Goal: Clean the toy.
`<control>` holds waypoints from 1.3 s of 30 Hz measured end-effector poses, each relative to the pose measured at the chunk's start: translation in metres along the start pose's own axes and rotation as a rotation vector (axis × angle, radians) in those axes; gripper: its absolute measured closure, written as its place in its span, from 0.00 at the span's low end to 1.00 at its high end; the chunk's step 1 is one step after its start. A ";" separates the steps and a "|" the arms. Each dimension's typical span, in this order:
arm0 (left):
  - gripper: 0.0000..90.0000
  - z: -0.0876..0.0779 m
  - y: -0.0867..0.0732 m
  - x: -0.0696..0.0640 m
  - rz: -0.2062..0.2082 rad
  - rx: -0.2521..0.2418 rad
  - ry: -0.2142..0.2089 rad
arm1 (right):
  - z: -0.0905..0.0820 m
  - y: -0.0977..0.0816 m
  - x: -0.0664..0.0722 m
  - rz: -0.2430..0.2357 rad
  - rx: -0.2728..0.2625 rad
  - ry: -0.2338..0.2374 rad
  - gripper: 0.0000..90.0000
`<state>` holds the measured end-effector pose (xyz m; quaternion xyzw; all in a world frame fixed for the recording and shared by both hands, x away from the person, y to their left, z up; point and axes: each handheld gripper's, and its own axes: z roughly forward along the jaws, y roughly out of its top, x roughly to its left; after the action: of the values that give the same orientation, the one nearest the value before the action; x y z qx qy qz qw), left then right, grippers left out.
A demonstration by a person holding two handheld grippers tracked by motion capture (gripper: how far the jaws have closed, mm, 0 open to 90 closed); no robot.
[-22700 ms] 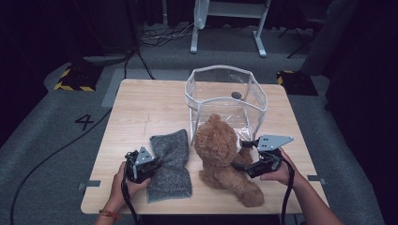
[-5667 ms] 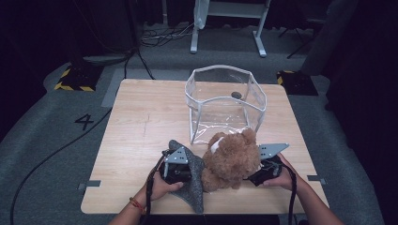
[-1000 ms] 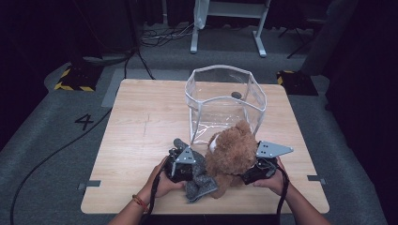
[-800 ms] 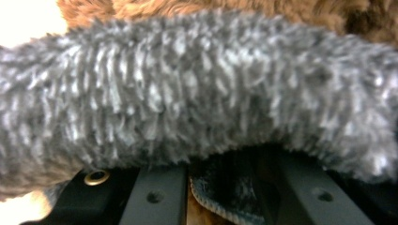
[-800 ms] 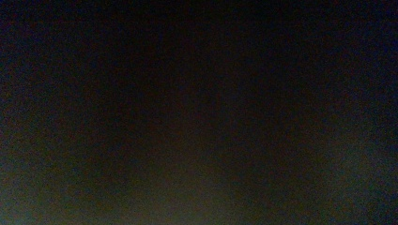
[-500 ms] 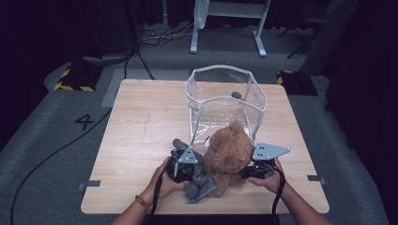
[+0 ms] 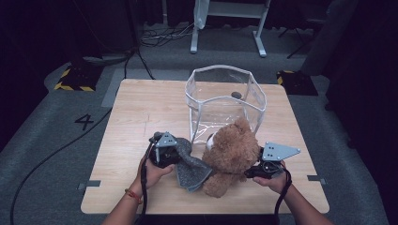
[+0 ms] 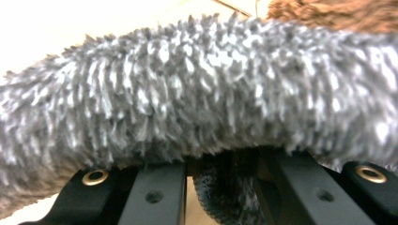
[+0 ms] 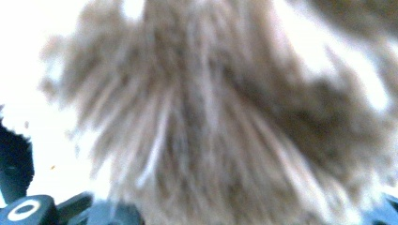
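Gripping teddy bear (image 7: pixel 232 157) near table's front edge (image 7: pixel 202 209), bare wood behind

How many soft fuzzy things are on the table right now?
2: a brown teddy bear at the front, before the clear bin, and a grey fuzzy cloth against its left side.

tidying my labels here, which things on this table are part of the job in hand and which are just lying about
In the job:
- brown teddy bear, gripped by the right gripper
- grey fuzzy cloth, gripped by the left gripper

Lying about:
- clear plastic bin behind the bear, with a small dark object inside
- floor cables
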<state>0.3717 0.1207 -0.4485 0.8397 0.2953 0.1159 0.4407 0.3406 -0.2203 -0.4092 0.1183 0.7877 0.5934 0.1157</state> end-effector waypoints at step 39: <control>0.84 0.002 0.015 -0.052 0.189 -0.051 -0.291 | -0.020 0.002 -0.031 -0.051 -0.013 -0.174 0.54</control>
<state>0.3366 0.0815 -0.4334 0.8601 0.1451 0.0413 0.4874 0.3639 -0.2475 -0.4004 0.1484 0.7738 0.5826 0.1994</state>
